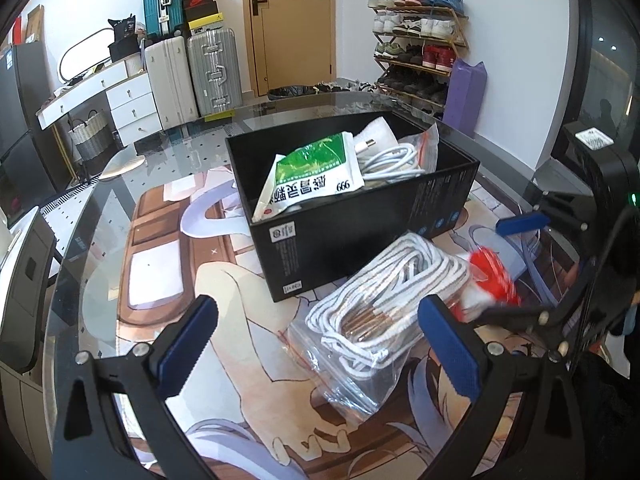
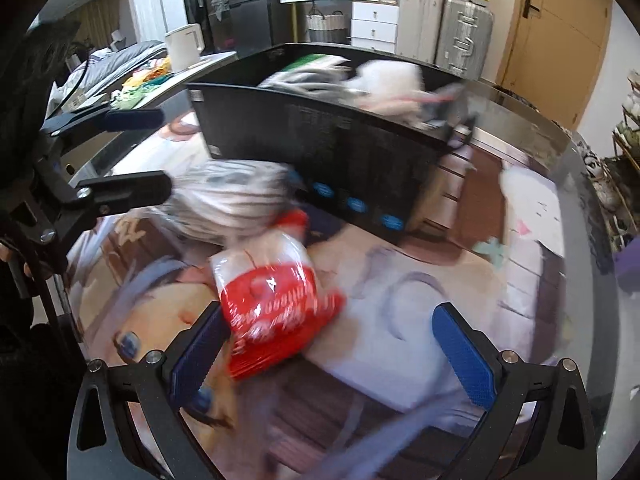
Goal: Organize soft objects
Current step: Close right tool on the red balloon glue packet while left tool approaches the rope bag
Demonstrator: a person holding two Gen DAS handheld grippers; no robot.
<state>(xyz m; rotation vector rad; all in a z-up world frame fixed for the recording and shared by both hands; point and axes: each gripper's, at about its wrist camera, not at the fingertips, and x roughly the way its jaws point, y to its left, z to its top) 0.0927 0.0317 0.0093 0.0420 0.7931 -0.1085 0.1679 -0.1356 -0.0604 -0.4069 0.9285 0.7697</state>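
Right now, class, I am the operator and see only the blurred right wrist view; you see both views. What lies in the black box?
Observer: The box holds a green-and-white packet and a bagged white cable.
Operator: What is the grey blur in front of the box?
Observer: White cord, coiled in a clear bag, lying on the table.
Operator: Is the left gripper holding it?
Observer: No. The left gripper has its jaws wide open around the bag, not closed on it.
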